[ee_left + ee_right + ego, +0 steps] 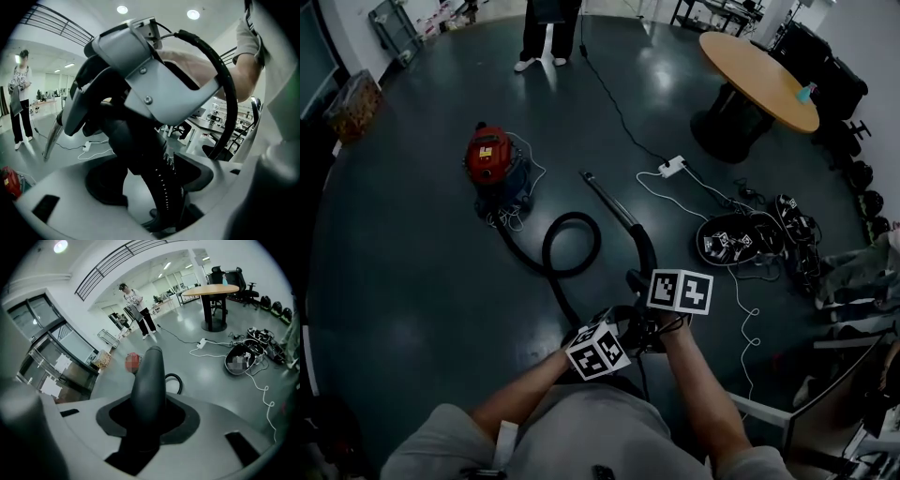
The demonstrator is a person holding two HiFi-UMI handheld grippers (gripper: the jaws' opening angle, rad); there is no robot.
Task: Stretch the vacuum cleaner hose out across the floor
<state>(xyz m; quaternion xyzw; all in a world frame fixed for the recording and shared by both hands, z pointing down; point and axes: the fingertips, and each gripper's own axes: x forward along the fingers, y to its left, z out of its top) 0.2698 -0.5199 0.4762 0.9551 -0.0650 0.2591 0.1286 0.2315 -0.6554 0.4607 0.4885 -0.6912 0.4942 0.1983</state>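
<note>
Black vacuum cleaner hose [573, 217], one in number, lies on the dark floor [412, 281]. It leaves the one red vacuum cleaner [492, 157], forms one loop, then runs to the person's two tools at the bottom of the head view.

Right tool [146, 416]: jaws pressed onto the hose's curved handle end [147, 376], which fills the gap between the pads. One metal wand [609, 200] runs on from that handle, away from the person.

Left tool [152, 185]: jaws spread. A ribbed black stretch of the hose stands between them, close against one pad, with floor showing between it and the other pad. The two tools sit just beside each other, the left slightly nearer the person.

Other items, counted:
- One round wooden tabletop [764, 80], far right.
- One white power strip [672, 167] with its cables, near the wand's far end.
- One black bowl [727, 239] among loose cables.
- One standing person [546, 33] at the far side.
</note>
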